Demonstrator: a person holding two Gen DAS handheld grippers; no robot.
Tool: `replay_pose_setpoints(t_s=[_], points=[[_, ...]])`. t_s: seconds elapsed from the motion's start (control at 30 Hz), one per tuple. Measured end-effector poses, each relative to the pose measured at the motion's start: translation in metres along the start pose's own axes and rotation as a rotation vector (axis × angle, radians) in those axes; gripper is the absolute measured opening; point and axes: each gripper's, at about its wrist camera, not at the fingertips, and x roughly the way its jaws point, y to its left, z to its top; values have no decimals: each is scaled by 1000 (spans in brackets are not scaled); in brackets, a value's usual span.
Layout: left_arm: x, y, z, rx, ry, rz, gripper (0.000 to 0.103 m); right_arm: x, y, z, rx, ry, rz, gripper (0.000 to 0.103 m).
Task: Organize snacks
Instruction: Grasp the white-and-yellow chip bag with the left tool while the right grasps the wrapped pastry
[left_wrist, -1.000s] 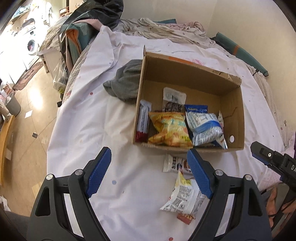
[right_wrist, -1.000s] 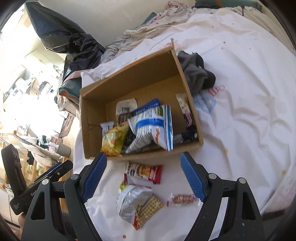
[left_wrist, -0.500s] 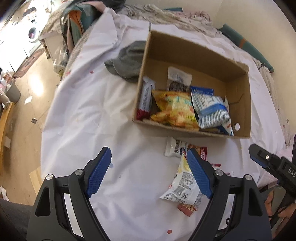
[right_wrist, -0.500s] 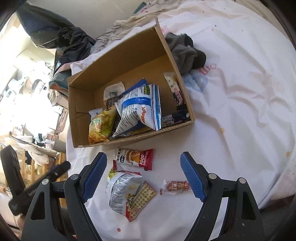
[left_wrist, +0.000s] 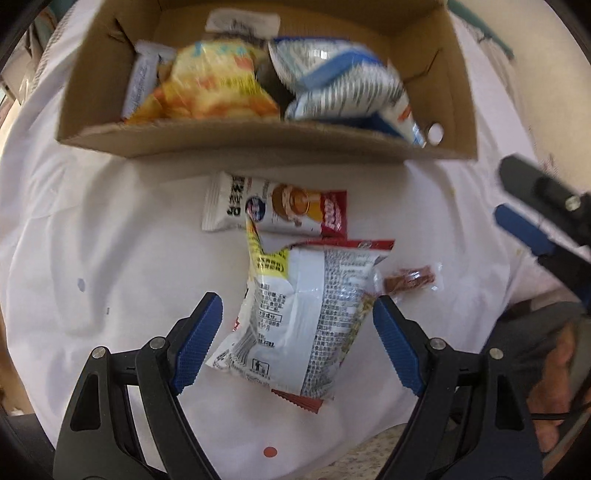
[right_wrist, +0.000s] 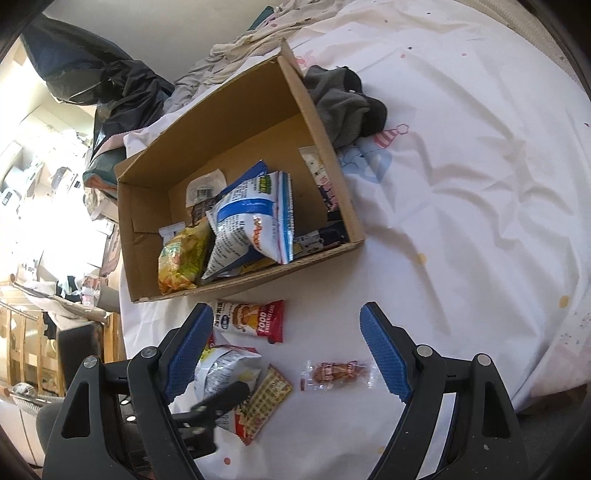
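Note:
A cardboard box (left_wrist: 258, 142) (right_wrist: 240, 282) on a white sheet holds several snack bags. In front of it lie a white and red cake packet (left_wrist: 277, 212) (right_wrist: 251, 319), a silver and white crisp bag (left_wrist: 299, 317) (right_wrist: 225, 373), a small clear-wrapped brown snack (left_wrist: 410, 278) (right_wrist: 336, 373) and a red and yellow packet (right_wrist: 266, 402). My left gripper (left_wrist: 295, 343) is open, low over the crisp bag, its fingers either side of it. My right gripper (right_wrist: 284, 350) is open above the loose snacks and also shows at the right of the left wrist view (left_wrist: 532, 221).
A grey garment (right_wrist: 343, 107) lies beside the box's far right corner. Dark bags and bedding (right_wrist: 110, 88) are heaped behind the box. The bed's edge drops off at the left to a cluttered floor (right_wrist: 44, 258).
My left gripper has dropped forward and down to the crisp bag, which now sits between its open fingers. My right gripper has edged closer to the loose snacks.

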Motion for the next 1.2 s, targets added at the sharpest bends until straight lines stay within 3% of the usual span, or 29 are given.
replay_pose_setpoints(t_s=[0.07,0.1,0.13,0.3,0.43,0.67,0.93,1.2], points=[[5,1,-1,-6,18,5,78,-1,-3,1,7,-2,-5,84],[6,1,-1,-5,26,11,68,0,-3,1,10,-1,-5,84],[7,2,-1,-4,33,12,50,0,-5,1,16,-1,-4,84],[-7,6,-2,8,13,41,37,2,-2,2,26,7,11,84],[-30,13,-7,-11,-15,27,36,3,5,0,-4,5,7,84],[-76,39,-17,-84,-135,105,36,13,3,-2,-4,43,-26,84],[-86,69,-6,-211,-176,126,36,40,-1,-11,-4,168,-102,84],[-84,69,-7,-234,-164,99,36,58,-23,-18,70,275,-139,84]])
